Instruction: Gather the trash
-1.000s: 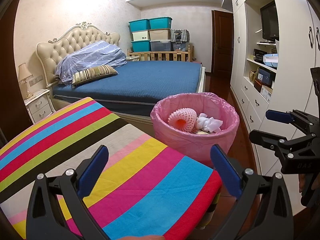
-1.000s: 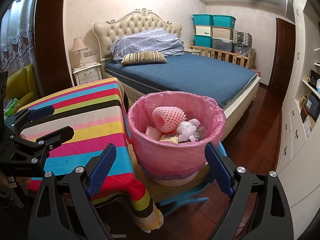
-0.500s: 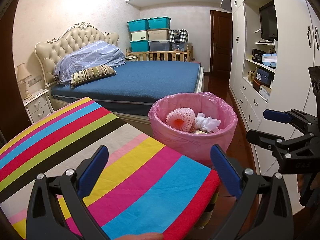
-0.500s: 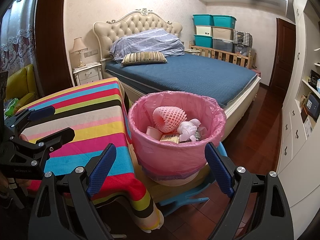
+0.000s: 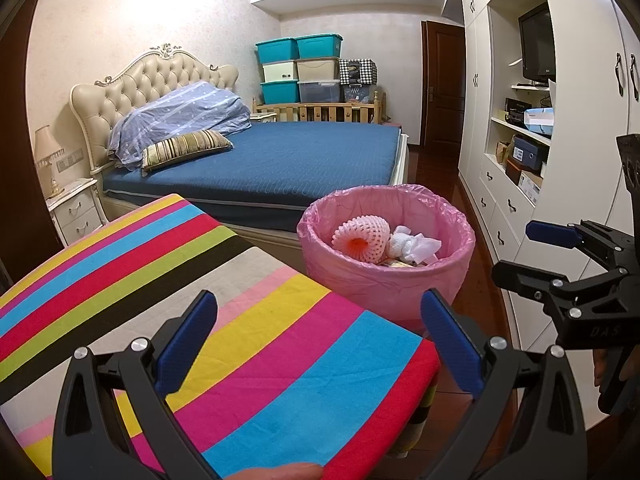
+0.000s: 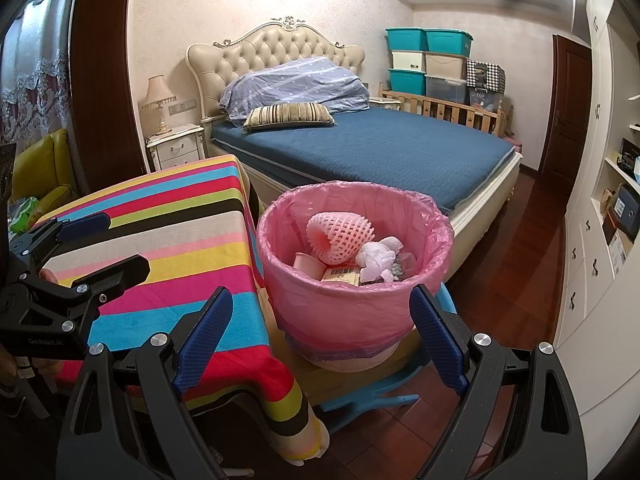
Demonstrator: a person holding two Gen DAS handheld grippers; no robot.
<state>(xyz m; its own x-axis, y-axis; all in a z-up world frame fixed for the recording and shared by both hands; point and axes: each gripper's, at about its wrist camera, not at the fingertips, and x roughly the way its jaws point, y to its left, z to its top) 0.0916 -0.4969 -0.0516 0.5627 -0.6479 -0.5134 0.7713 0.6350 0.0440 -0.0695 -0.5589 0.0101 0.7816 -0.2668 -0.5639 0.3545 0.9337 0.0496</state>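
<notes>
A bin lined with a pink bag (image 5: pixel 384 280) (image 6: pixel 352 300) stands on a low stool beside the striped table (image 5: pixel 160 280) (image 6: pixel 160 248). Inside lie a pink foam fruit net (image 5: pixel 360 238) (image 6: pixel 340 232), crumpled white tissue (image 5: pixel 414 244) (image 6: pixel 378 254), a barcoded packet (image 6: pixel 342 274) and a small pink cup (image 6: pixel 306 261). My left gripper (image 5: pixel 320 340) is open and empty above the table's near corner. My right gripper (image 6: pixel 320 336) is open and empty in front of the bin, also showing in the left wrist view (image 5: pixel 532 256). The left gripper shows in the right wrist view (image 6: pixel 108 240).
A bed with blue sheet (image 5: pixel 280 160) lies behind the bin. White cupboards and shelves (image 5: pixel 520 152) line the right wall. A nightstand with lamp (image 6: pixel 172 148) is at the bed's head. Storage boxes (image 5: pixel 300 68) stack at the far wall. A blue stool (image 6: pixel 380 392) holds the bin.
Both grippers stay open and nearly still. The left wrist view has shifted very slightly, so the bin sits a touch further left.
</notes>
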